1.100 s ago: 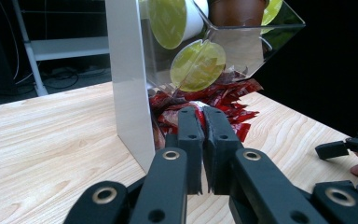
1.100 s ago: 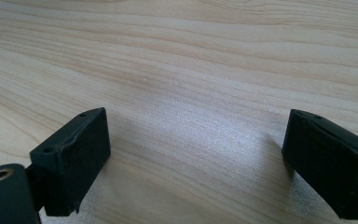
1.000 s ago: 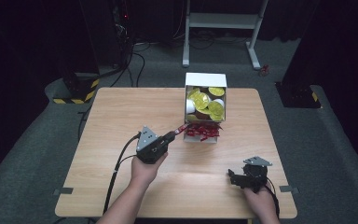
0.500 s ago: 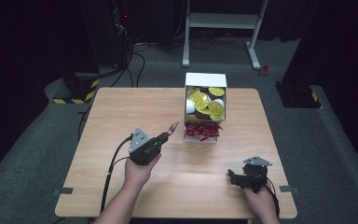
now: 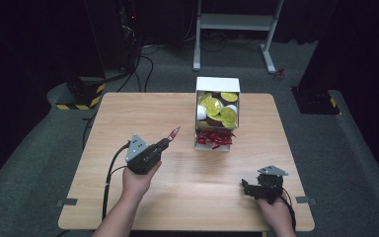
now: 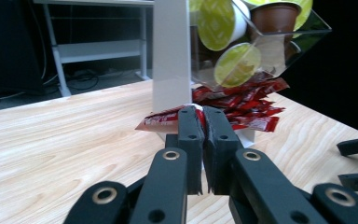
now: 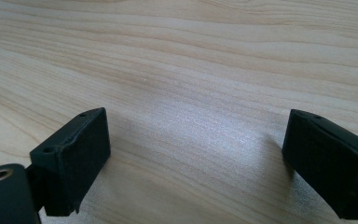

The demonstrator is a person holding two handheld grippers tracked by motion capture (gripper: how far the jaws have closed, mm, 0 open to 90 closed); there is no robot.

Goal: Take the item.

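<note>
High view: left gripper [image 5: 170, 138] sits over the middle-left of the light wooden table [image 5: 128, 113], jaws pinched on a small red foil sachet [image 5: 173, 133] that sticks out past the tips, pointing toward the dispenser. The sachet is up off the tabletop, near the white-and-clear plastic dispenser box [image 5: 217, 85] but apart from it. The box holds yellow-lidded brown coffee capsules [image 5: 212, 106] on top and a pile of red sachets [image 5: 216, 138] in its bottom tray. Right gripper [image 5: 249, 187] rests at the near right of the table, well apart from the box, in the person's right hand [image 5: 276, 212].

Left gripper view: jaws nearly together, red sachet [image 6: 165, 120] clamped between the tips and poking out to the left. Just behind it is the white upright wall of the box [image 6: 170, 51], capsules [image 6: 237, 63] behind the clear panel and the red pile [image 6: 249, 105] beneath. How close the held sachet is to the box base is hard to judge from this angle. The other gripper's tips show at the far right edge.

Right gripper view: jaws spread wide, nothing between them, bare wood grain [image 7: 191, 70] below.
</note>
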